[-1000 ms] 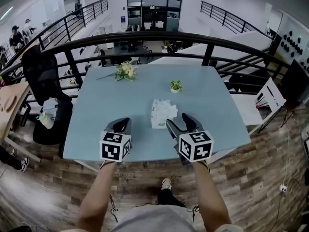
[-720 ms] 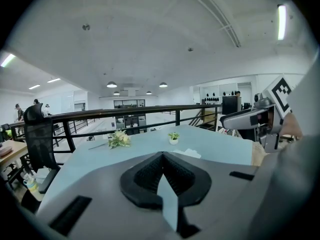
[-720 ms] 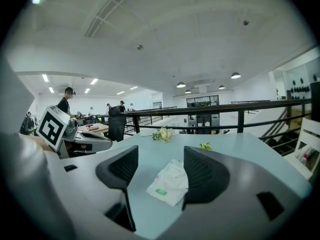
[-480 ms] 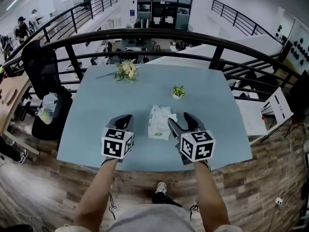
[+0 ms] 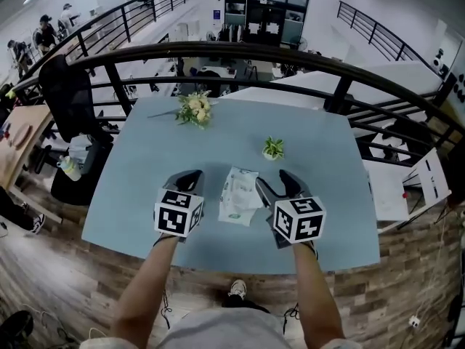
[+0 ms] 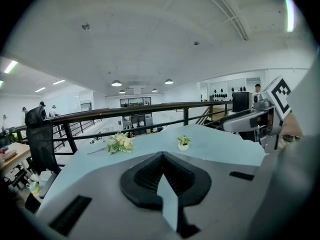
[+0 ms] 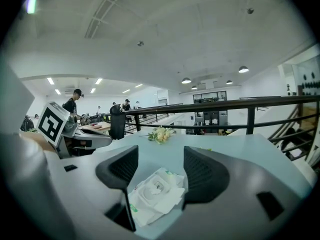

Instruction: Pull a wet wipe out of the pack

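The wet wipe pack (image 5: 238, 195), white with green print, lies flat on the light blue table (image 5: 145, 166) between my two grippers. In the right gripper view the pack (image 7: 155, 194) sits just ahead of and below the jaws, with a little white showing at its middle opening. My right gripper (image 5: 275, 182) is just right of the pack and stands open (image 7: 160, 159), holding nothing. My left gripper (image 5: 190, 177) hovers just left of the pack. Its jaws meet at the tips (image 6: 162, 154) with nothing between them.
A small bunch of flowers (image 5: 194, 109) lies at the table's far left and a tiny potted plant (image 5: 273, 148) stands beyond the pack. A black railing (image 5: 240, 53) runs behind the table. A black chair (image 5: 65, 93) stands off its left side.
Both grippers have edged forward, so the pack now lies between them rather than ahead of them. The head view has shifted slightly. Neither gripper's state has changed.
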`<action>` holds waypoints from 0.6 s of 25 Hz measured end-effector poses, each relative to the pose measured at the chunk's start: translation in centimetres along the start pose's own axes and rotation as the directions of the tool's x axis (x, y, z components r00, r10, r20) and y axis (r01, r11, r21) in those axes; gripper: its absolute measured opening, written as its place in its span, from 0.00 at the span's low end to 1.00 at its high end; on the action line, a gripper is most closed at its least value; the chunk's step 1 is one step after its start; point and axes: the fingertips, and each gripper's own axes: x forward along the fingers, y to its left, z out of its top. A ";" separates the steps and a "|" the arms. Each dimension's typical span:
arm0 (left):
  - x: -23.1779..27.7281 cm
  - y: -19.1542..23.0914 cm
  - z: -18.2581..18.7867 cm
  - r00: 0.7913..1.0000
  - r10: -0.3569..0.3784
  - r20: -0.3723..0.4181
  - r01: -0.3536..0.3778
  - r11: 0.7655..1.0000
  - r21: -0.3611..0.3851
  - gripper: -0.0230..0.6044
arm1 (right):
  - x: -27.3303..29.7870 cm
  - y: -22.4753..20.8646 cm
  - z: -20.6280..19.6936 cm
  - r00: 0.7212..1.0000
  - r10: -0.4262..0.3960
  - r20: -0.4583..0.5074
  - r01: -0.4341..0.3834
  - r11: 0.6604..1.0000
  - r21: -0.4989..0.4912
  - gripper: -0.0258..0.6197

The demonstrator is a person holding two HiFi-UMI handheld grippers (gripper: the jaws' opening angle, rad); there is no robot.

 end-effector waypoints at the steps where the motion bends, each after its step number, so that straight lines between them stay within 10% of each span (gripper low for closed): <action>1: 0.2 0.0 0.3 1.000 0.005 -0.001 -0.005 1.000 0.002 0.02 | 0.3 -0.3 0.1 1.000 0.005 0.000 -0.005 1.000 0.001 0.45; 15: 3.2 0.2 2.1 0.998 0.058 -0.002 -0.058 0.998 0.005 0.02 | 3.2 -3.2 1.2 0.998 0.063 -0.009 -0.063 0.998 -0.020 0.45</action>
